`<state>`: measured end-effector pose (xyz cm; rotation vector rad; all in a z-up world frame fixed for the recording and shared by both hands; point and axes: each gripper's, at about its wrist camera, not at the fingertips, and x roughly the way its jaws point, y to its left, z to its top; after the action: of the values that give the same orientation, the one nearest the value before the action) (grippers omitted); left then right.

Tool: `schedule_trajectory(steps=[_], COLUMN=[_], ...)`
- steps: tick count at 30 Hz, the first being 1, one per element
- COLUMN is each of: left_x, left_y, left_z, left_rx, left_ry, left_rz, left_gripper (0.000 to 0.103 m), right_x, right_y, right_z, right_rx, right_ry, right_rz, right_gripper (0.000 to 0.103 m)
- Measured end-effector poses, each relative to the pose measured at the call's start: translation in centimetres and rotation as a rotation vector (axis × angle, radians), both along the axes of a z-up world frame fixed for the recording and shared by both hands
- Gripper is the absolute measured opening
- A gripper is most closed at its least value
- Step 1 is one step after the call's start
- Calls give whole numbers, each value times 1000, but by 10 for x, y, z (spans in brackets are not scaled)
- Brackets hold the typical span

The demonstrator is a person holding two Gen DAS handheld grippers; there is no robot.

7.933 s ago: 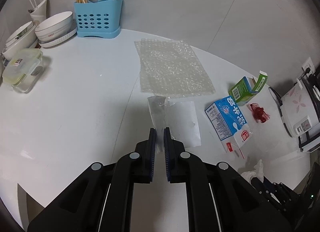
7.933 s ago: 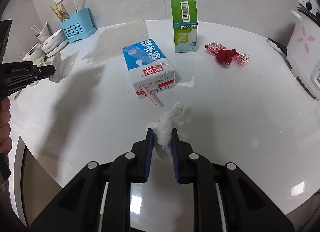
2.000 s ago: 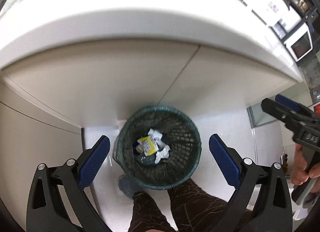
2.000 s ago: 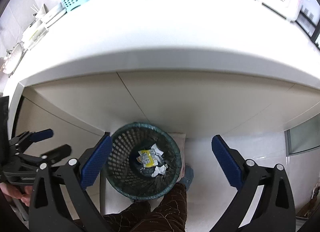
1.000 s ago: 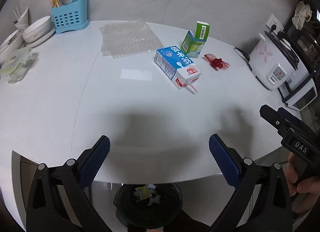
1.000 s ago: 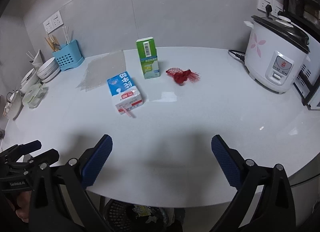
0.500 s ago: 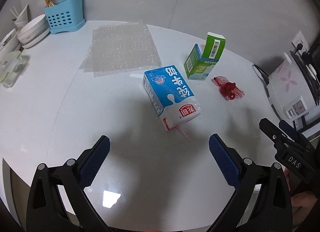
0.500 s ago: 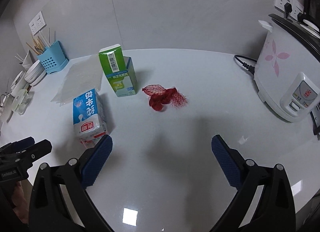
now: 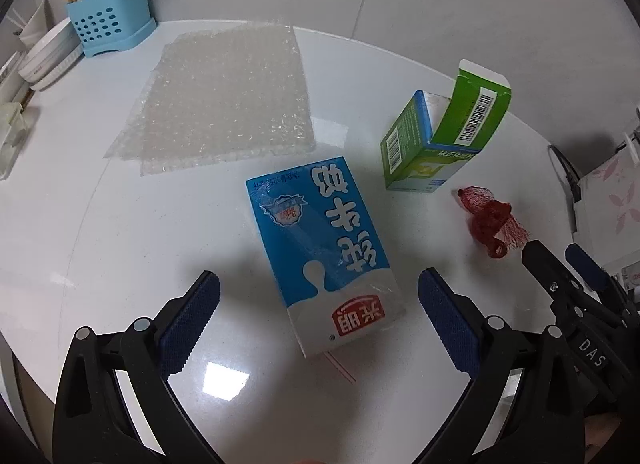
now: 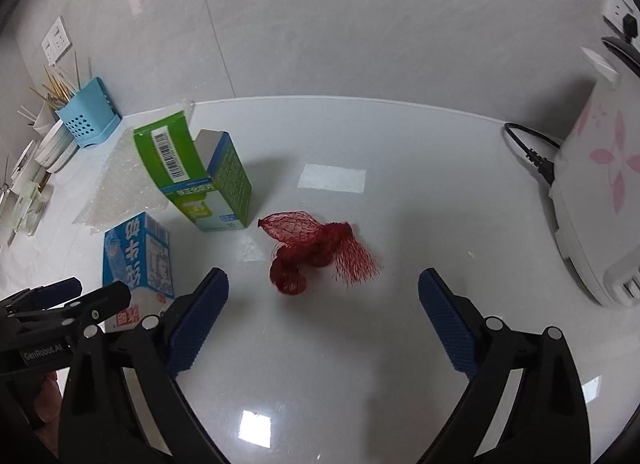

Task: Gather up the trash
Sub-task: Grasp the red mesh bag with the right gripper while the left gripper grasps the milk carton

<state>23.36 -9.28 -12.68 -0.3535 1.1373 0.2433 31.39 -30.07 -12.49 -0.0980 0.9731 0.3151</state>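
A blue and white milk carton [image 9: 326,248] lies flat on the white table, its near end between the wide-open fingers of my left gripper [image 9: 318,306]. A pink straw [image 9: 340,368] pokes out under that end. Behind it stands an opened green box [image 9: 432,144], and a sheet of bubble wrap [image 9: 224,100] lies flat at the back left. A crumpled red net [image 10: 316,250] lies just ahead of my right gripper [image 10: 322,304], which is open and empty. The same net [image 9: 490,224], green box [image 10: 200,180] and milk carton [image 10: 136,260] show in the other view.
A blue cutlery holder [image 9: 106,18] and stacked white bowls [image 9: 48,60] stand at the back left. A white rice cooker [image 10: 600,192] with pink flowers and its black cord [image 10: 528,148] fill the right side. The table's curved edge runs close below both grippers.
Both grippers came up from the bin under the table and moved forward over the tabletop. The left has closed in on the milk carton, the right on the red net. Both stayed open.
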Motion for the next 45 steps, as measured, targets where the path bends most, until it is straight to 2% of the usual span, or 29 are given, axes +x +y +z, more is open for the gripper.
schedule_trajectory(steps=[3, 15, 20, 22, 28, 35, 37, 45], left_x=[10, 30, 34, 34, 34, 22, 18, -4], left_y=[3, 4, 3, 0, -5, -6, -5, 0], left_z=[-10, -39, -43, -41, -41, -34, -32, -25], left_rx=[-7, -17, 6, 22, 33, 27, 29, 32], left_ry=[26, 99, 118, 118, 102, 84, 76, 54], left_rz=[27, 112, 115, 105, 84, 73, 70, 73], left_gripper=[97, 96, 80, 69, 66, 64, 64, 62], right_x=[12, 45, 49, 48, 51, 52, 50, 43], right_y=[5, 19, 22, 25, 29, 28, 27, 12], right_z=[-9, -39, -41, -43, -50, -50, -48, -43], right_rx=[-15, -25, -14, -18, -14, 0, 2, 32], right_ry=[18, 92, 92, 93, 122, 96, 87, 83], right_rz=[7, -7, -18, -14, -14, 7, 9, 16], right_gripper=[89, 70, 57, 50, 30, 24, 17, 13])
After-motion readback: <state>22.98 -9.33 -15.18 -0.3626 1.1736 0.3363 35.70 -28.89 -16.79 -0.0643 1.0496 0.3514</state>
